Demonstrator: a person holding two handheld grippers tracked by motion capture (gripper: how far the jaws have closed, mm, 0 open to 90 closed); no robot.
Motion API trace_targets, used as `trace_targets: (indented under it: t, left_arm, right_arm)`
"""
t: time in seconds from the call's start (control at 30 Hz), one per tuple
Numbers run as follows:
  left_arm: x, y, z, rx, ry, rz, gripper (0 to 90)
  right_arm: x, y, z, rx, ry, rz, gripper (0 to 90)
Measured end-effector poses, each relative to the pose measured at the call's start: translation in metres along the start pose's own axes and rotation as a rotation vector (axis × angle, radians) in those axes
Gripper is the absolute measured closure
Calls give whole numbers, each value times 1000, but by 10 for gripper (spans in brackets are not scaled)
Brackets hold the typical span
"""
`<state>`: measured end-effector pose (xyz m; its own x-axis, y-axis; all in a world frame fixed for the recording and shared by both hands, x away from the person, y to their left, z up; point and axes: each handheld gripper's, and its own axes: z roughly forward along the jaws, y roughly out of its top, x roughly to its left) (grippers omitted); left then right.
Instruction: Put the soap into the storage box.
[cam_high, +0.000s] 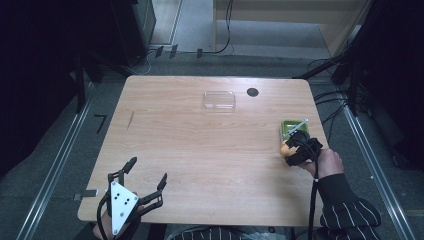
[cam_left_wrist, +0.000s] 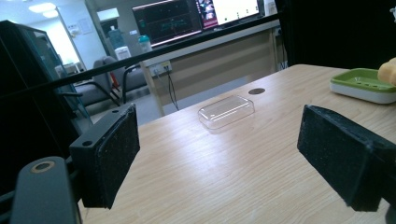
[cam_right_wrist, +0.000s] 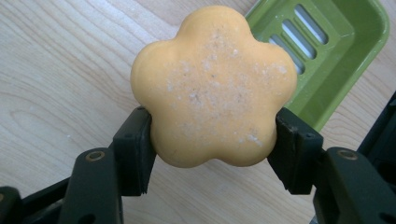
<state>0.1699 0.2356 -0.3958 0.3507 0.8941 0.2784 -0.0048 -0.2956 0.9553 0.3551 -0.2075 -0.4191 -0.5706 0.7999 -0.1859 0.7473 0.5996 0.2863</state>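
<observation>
Right gripper view has the orange flower-shaped soap bar (cam_right_wrist: 214, 86) clamped between the right gripper's (cam_right_wrist: 212, 149) pads, just beside the green slotted soap dish (cam_right_wrist: 348, 42). The bar looks lifted out; setting it down remains, perhaps in the clear plastic tray (cam_high: 219, 99) at the table's far middle. The left gripper (cam_high: 147, 172) rests wide open, empty, at the near left edge of the wooden table (cam_high: 200, 150).

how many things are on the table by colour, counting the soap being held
orange: 1, the soap
green: 1, the dish
clear: 1, the lid
total: 3
</observation>
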Motion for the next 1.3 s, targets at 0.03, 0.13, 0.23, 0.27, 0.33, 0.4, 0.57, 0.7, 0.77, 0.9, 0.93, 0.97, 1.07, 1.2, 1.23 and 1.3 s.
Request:
trace_targets:
  t: [0.03, 0.13, 0.23, 0.27, 0.33, 0.4, 0.57, 0.7, 0.77, 0.9, 0.93, 0.97, 1.07, 1.2, 1.23, 1.3]
  left_arm:
    - [0, 0, 0, 1, 0, 1, 130]
    - [0, 0, 0, 1, 0, 2, 130]
    - [0, 0, 0, 2, 0, 5, 130]
    - [0, 0, 0, 2, -1, 5, 130]
    - [-1, 0, 0, 3, -2, 6, 130]
    - [-1, 0, 0, 3, -3, 7, 130]
    - [-1, 0, 0, 3, 0, 3, 130]
    - [0, 0, 0, 4, -1, 5, 130]
    - [-1, 0, 0, 4, -1, 5, 130]
    - [-1, 0, 0, 3, -2, 5, 130]
    - [-1, 0, 0, 4, -2, 5, 130]
    - [-1, 0, 0, 4, -2, 6, 130]
    - [-1, 0, 0, 4, -2, 5, 130]
    - [-1, 0, 1, 4, -3, 7, 130]
    - [-1, 0, 1, 4, -3, 6, 130]
    - [-1, 0, 1, 4, -1, 5, 130]
  right_arm:
    - [0, 0, 0, 0, 0, -1, 403]
    - [-3, 1, 0, -5, -3, -2, 403]
    - [-5, 3, -1, -6, -8, 2, 403]
    - [-5, 4, -1, -8, -8, 10, 403]
    - [-7, 5, -2, -13, -7, 16, 403]
    - [-9, 8, -3, -16, -9, 19, 403]
    - [-12, 13, -4, -26, -11, 31, 403]
    - [-14, 16, -5, -32, -13, 38, 403]
    - [-14, 17, -5, -33, -8, 41, 403]
    - [-17, 19, -4, -38, -10, 47, 403]
    - [-18, 20, -4, -37, -9, 48, 403]
    - [-19, 20, -3, -37, -12, 54, 404]
    - [-22, 21, -3, -36, -14, 65, 403]
    - [-28, 22, -2, -38, -18, 77, 404]
    - [-29, 22, -1, -40, -17, 80, 403]
    - [-32, 23, 0, -38, -17, 88, 403]
